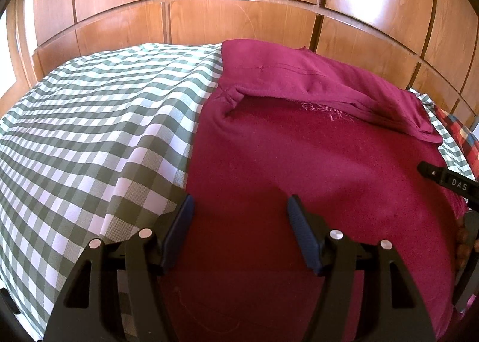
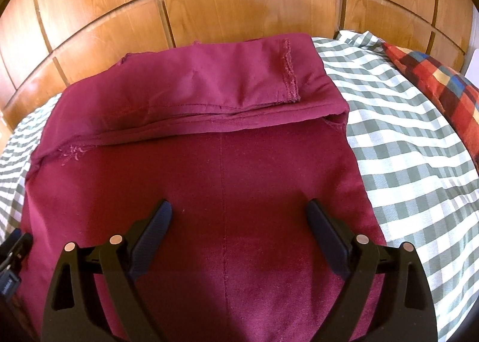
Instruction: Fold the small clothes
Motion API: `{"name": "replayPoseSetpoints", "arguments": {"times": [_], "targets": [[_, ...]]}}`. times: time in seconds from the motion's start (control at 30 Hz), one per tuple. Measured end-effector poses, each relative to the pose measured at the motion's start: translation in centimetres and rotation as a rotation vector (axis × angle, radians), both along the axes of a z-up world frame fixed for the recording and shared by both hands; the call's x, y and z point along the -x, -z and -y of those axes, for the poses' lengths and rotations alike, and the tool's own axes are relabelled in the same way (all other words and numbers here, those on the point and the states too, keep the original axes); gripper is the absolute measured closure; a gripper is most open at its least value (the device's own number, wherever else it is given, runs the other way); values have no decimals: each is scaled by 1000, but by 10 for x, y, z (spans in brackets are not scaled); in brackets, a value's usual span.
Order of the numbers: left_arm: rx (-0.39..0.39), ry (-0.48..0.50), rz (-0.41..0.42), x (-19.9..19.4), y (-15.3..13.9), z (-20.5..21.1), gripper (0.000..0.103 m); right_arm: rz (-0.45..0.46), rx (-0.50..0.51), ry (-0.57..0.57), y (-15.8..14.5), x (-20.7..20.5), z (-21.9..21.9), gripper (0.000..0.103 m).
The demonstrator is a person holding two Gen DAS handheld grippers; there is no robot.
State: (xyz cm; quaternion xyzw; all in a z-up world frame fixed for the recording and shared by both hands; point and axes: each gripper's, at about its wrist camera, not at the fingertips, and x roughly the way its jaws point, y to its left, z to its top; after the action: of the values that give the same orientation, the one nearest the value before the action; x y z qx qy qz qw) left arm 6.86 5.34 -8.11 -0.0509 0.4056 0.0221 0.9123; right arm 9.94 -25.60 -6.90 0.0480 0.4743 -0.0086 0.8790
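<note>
A maroon garment (image 1: 299,147) (image 2: 224,162) lies flat on a green-and-white checked bedspread (image 1: 89,117) (image 2: 404,147). Its far part is folded back toward me as a band (image 2: 209,84) with a stitched hem showing. My left gripper (image 1: 241,199) hovers open over the garment's near left edge, with nothing between its blue pads. My right gripper (image 2: 239,203) stands wide open above the garment's near middle, over a centre seam, also holding nothing. One finger of the right gripper (image 1: 449,181) shows at the right edge of the left wrist view, and beneath it part of a hand (image 1: 462,240).
A wooden panelled wall (image 1: 239,12) (image 2: 239,12) rises right behind the bed. A red plaid pillow (image 2: 443,87) (image 1: 458,132) lies at the far right. Bare checked bedspread stretches left and right of the garment.
</note>
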Motion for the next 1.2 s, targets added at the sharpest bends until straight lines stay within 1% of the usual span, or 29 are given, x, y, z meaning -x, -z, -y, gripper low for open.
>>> {"name": "replayPoseSetpoints", "arguments": {"times": [0.2, 0.27, 0.3, 0.4, 0.47, 0.5, 0.57, 0.63, 0.7, 0.8, 0.9, 0.97, 1.03, 1.07, 1.13, 1.17, 1.2], "targets": [[21, 17, -9, 2, -6, -5, 38, -13, -8, 0, -1, -2, 1, 12], [11, 20, -11, 5, -9, -10, 38, -21, -5, 1, -3, -2, 0, 12], [3, 13, -29, 7, -9, -15, 38, -24, -5, -1, -5, -1, 0, 12], [41, 9, -23, 21, -15, -29, 38, -15, -41, -25, -17, 5, 1, 12], [25, 8, -19, 29, -18, -34, 38, -3, -57, -26, -23, 7, 2, 12], [30, 5, -18, 32, -19, -38, 39, 5, -69, -30, -27, 6, 3, 12], [48, 8, -13, 33, -23, -41, 39, 29, -92, -33, -38, 2, 3, 13], [39, 15, 9, 25, -33, -40, 39, 62, -120, -41, -51, -7, 1, 13], [47, 33, 41, 10, -46, -36, 39, 80, -125, -58, -59, -17, -1, 13], [50, 67, 86, -23, -63, -26, 39, 99, -97, -48, -65, -40, -2, 13], [29, 92, 105, -60, -69, -13, 39, 74, -88, -22, -56, -67, 4, 13], [25, 93, 87, -84, -66, -8, 39, 57, -70, -7, -48, -78, 6, 13], [21, 89, 47, -110, -57, -2, 39, 24, -54, 8, -33, -89, 9, 13], [11, 79, 25, -121, -51, 0, 39, 3, -42, 12, -24, -93, 12, 13], [-39, 54, -49, -143, -30, 4, 38, -51, 2, 18, -1, -101, 14, 13], [-58, 43, -87, -150, -18, 5, 37, -42, -17, 15, 6, -101, 17, 12], [-53, 42, -82, -153, -8, 3, 33, -21, -30, 17, 7, -99, 18, 12]]}}
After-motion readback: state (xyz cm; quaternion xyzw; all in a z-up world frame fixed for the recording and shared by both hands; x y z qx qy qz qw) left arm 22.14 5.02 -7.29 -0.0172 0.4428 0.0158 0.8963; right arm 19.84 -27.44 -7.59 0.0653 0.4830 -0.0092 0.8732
